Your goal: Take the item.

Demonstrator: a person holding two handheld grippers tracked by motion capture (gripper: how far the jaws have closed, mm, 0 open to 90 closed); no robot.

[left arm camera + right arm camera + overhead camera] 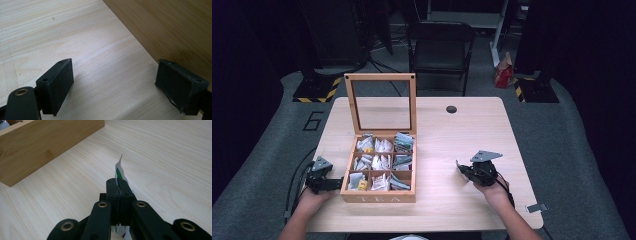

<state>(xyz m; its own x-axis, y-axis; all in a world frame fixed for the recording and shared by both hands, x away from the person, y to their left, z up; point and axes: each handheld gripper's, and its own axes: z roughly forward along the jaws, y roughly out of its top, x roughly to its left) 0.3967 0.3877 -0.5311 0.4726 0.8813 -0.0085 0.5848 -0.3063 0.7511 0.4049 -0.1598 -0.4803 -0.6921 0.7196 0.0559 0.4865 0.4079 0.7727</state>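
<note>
Right gripper (119, 185) jaws clenched on a tea sachet (120, 171) edge-on, left gripper (115, 82) jaws released beside the tea box (379, 192); thin grip, sachet could slip out over the counter (452, 145).

The high view looks forward and down over the whole desk (472, 130) from its near edge. Both gripper views sit low and close over the desk, facing the wooden tea box (379, 197), probably opposite outer walls of it.
</note>
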